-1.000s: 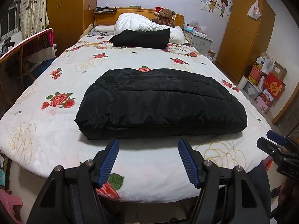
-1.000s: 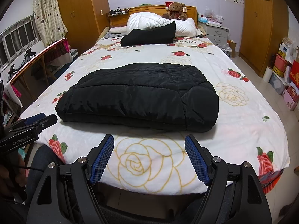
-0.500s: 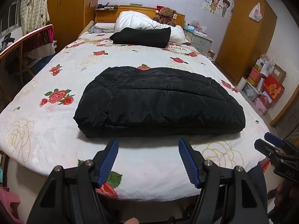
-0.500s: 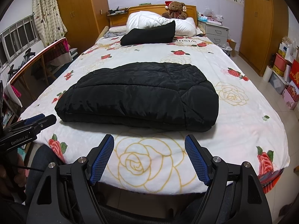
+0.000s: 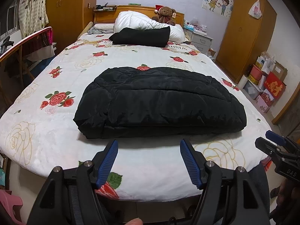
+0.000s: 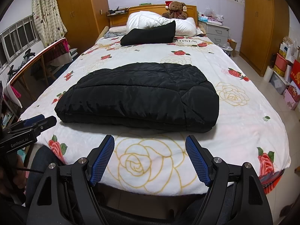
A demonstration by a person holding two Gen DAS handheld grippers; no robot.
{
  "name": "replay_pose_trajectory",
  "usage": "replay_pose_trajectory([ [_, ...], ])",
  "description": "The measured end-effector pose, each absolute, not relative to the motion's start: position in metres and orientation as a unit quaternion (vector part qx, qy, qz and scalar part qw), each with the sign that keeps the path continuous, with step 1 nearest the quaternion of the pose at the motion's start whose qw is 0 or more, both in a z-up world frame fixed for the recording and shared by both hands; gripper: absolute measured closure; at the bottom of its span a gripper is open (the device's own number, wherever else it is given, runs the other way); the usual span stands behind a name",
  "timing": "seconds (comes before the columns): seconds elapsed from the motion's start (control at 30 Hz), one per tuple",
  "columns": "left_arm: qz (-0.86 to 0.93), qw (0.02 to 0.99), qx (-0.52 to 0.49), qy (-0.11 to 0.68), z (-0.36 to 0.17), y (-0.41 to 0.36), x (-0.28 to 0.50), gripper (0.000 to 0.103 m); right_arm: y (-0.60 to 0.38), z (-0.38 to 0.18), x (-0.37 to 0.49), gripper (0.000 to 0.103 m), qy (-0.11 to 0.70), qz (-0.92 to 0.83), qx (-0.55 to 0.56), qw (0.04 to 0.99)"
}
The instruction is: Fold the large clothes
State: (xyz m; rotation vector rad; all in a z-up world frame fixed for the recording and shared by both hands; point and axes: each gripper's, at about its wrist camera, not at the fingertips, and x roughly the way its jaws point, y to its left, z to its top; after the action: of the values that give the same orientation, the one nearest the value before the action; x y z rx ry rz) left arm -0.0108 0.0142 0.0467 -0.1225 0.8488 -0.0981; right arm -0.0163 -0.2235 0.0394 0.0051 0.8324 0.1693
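A black padded jacket [image 5: 159, 103] [image 6: 138, 97] lies folded into a thick rectangle in the middle of the rose-patterned bed [image 5: 46, 140] [image 6: 243, 131]. My left gripper [image 5: 148, 142] hovers open over the bed's near edge, just short of the jacket's front fold, with nothing between its blue pads. My right gripper [image 6: 149, 137] is open too, above a yellow rose print, a little back from the jacket. Each gripper shows at the edge of the other's view: the right gripper [image 5: 271, 142], the left gripper [image 6: 37, 123].
A second folded black garment [image 5: 140, 37] leans on white pillows [image 6: 150, 20] by the headboard, beside a teddy bear [image 6: 175, 9]. A wooden rail [image 6: 37, 56] runs along the bed's left. A wardrobe [image 5: 243, 37] and boxes [image 5: 266, 82] stand on the right.
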Motion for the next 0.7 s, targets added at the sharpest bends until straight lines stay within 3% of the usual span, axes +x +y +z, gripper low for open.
replay_pose_trajectory([
  [0.7, -0.04, 0.905, -0.051, 0.42, 0.0421, 0.0104, -0.0086, 0.032, -0.2275, 0.0403, -0.0146, 0.025, 0.405, 0.08, 0.004, 0.911],
])
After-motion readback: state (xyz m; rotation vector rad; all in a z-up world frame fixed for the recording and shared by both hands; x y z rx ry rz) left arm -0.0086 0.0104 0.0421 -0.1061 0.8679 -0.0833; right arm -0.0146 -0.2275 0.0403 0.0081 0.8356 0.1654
